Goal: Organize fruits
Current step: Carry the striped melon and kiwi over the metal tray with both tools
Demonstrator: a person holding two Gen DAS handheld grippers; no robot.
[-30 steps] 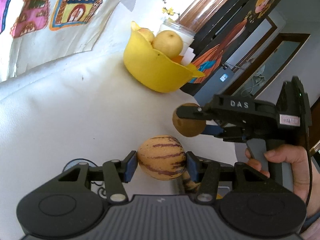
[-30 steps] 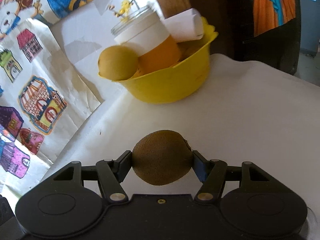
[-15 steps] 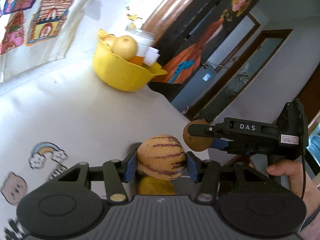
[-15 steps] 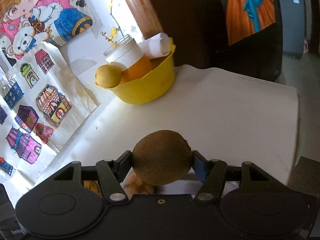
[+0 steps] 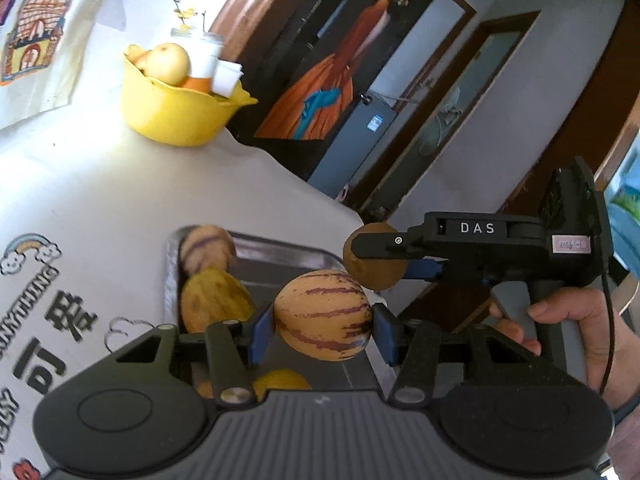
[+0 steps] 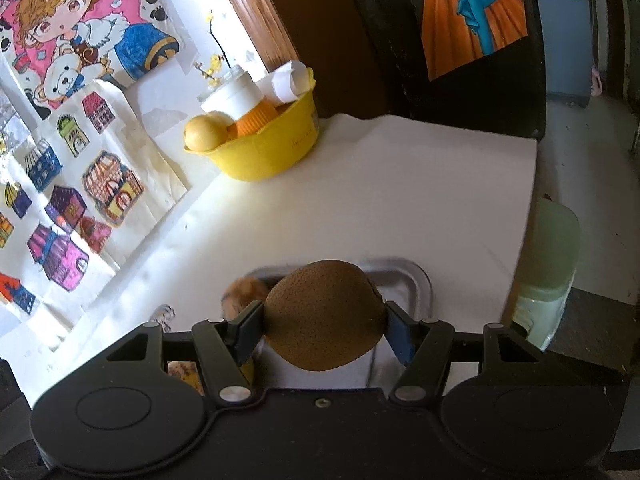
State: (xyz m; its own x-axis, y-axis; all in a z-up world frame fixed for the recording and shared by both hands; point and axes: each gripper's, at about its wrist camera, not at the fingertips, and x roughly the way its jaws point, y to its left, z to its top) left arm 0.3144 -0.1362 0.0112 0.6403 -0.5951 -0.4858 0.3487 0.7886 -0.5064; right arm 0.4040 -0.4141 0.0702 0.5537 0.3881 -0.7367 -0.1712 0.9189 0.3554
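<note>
Left gripper point(image 5: 323, 322) clamping melon point(image 5: 323, 315), right gripper point(image 6: 325, 320) clamping kiwi point(image 6: 325, 316); tray point(image 5: 280, 254) directly beneath both, melon nearer.

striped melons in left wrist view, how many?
2: one striped melon clamped in the left tongs, one blurred at the metal tray's far corner. More may sit hidden below.

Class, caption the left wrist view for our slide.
Left gripper holds a striped melon above a fruit tray.
</note>
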